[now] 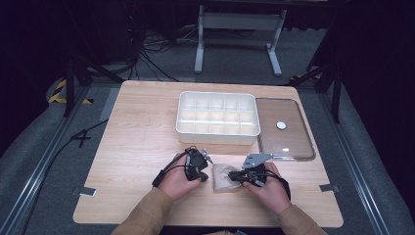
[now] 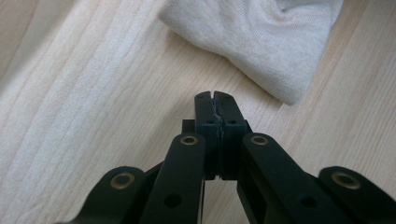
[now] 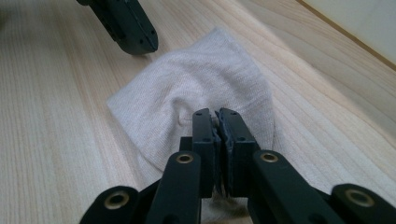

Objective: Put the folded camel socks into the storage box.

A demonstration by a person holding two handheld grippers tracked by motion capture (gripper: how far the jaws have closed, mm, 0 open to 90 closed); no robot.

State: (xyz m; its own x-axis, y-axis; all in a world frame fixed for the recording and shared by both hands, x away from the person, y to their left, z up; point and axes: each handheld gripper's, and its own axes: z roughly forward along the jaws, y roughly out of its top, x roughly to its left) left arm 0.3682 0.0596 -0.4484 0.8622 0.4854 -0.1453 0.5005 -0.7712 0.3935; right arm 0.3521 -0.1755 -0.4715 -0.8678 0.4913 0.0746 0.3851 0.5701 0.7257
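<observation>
The left tool [image 1: 201, 172] sits at the near middle of the counter [image 1: 137, 147], held in the person's left hand [image 1: 177, 182], with its tips just beside the left edge of the folded beige cloth [image 1: 224, 177]. In the left gripper view its jaws are pressed together with nothing between them, resting over bare wood; the cloth [image 2: 261, 42] lies ahead of the tips and apart from them. The cloth itself lies flat on the counter between the two hands, in front of the white compartment tray [image 1: 182, 113]. In the right gripper view the cloth [image 3: 154, 107] shows a small pucker where the fabric is gathered at the jaw tips. The right tool [image 1: 241, 177], held in the right hand [image 1: 270, 188], reaches onto the cloth from its right side; in the right gripper view its jaws [image 3: 217, 119] stand closed on that pinch of fabric, with a sliver of cloth visible between the pads. The left tool [image 3: 128, 25] appears in that same view at the far edge of the cloth. A grey three-cornered plate [image 1: 255, 158] tops the right tool. Farther back, the tray stands at the centre of the counter, divided into rows of small cells. To its right lies the clear lid [image 1: 285, 142], flat on the counter and just beside the tray, with a white round knob [image 1: 281, 125] at its middle.
</observation>
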